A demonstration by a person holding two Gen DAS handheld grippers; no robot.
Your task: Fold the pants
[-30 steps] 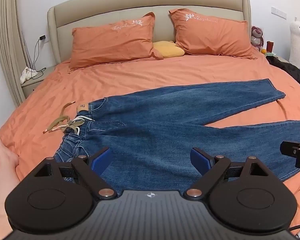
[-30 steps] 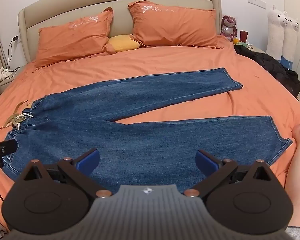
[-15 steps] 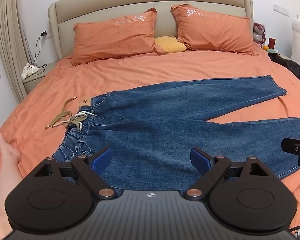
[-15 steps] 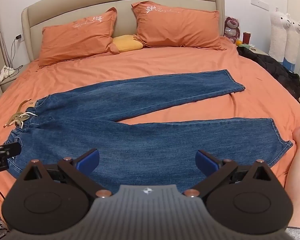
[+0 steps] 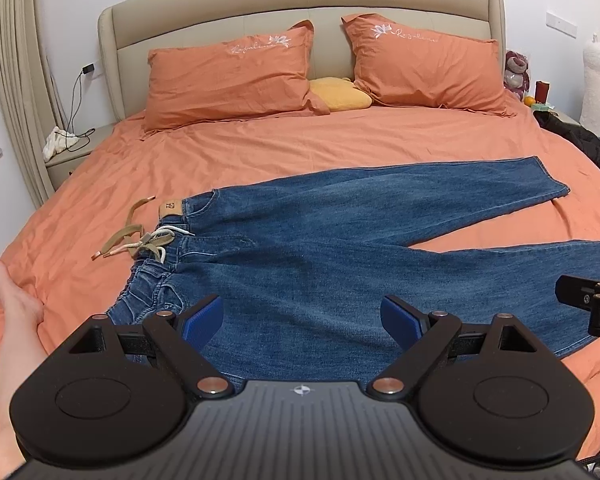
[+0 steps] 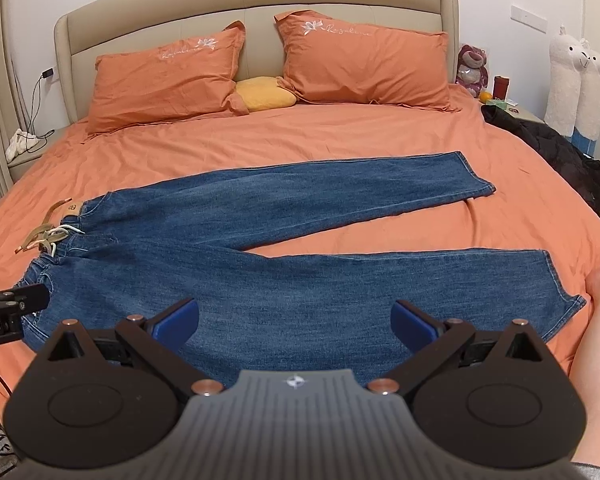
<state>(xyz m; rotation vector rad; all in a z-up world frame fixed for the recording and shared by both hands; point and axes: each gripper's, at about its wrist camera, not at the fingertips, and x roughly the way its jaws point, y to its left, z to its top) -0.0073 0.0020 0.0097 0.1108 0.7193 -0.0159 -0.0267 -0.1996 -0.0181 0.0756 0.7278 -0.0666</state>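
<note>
Jeans (image 6: 260, 280) lie flat on the bed (image 6: 340, 136), waistband at the left, both legs running right and splayed in a V. Far leg (image 6: 320, 188) angles toward the pillows (image 6: 168, 76); near leg (image 6: 380, 284) lies closest to both cameras, hem (image 6: 564, 292) at right. Drawstring (image 5: 140, 240) trails loose off the waistband (image 5: 168, 264) onto the sheet.

Left hand-held gripper (image 5: 300, 320) hovers above the hip area, jaws wide apart, holding nothing. Right hand-held gripper (image 6: 296, 316) hovers over the near leg, also spread and empty. Each one's edge shows in the other's view.

Handling, judged: denim is thick, fairly heavy and limp. It won't slip, but it will sag and drag on the sheet, so the far side may lag when lifted. Not fragile. The sheet is soft and could bunch up with it.

Likely first fold is leg onto leg. Best holds look like the near waistband corner (image 5: 120, 312) for the left and the near hem corner for the right; both are thick seamed edges that give a firm bite. Pinch both layers, and avoid catching the sheet or the drawstring.
</note>
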